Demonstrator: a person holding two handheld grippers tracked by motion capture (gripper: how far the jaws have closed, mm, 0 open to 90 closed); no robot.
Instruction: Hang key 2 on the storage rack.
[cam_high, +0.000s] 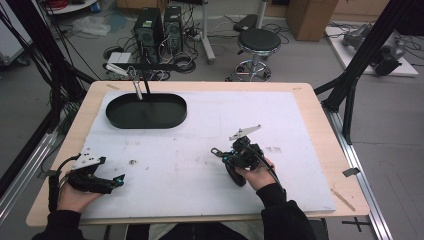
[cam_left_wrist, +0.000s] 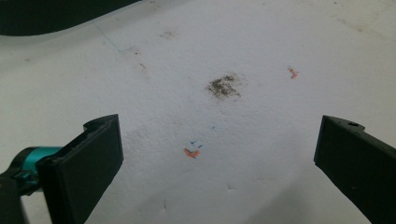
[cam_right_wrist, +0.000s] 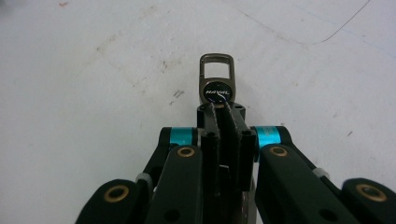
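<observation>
My right gripper (cam_right_wrist: 223, 109) is shut on a small metal key fob (cam_right_wrist: 216, 81) with a black round badge and a rectangular loop. The fob sticks out past the closed jaws, just above the white board (cam_right_wrist: 93, 93). From above, that gripper (cam_high: 218, 151) sits right of the table's middle, pointing left, with the fob (cam_high: 214, 150) at its tip. My left gripper (cam_left_wrist: 217, 154) stands open over the bare board with nothing between its jaws. In the high view it (cam_high: 119, 180) lies near the front left edge, pointing right.
A black oval tray (cam_high: 115, 120) lies at the back left of the white board (cam_high: 210, 115), with a metal piece (cam_high: 136, 89) standing at its far rim. A dark stain (cam_left_wrist: 224, 87) and small orange specks (cam_left_wrist: 191, 153) mark the board ahead of the left gripper.
</observation>
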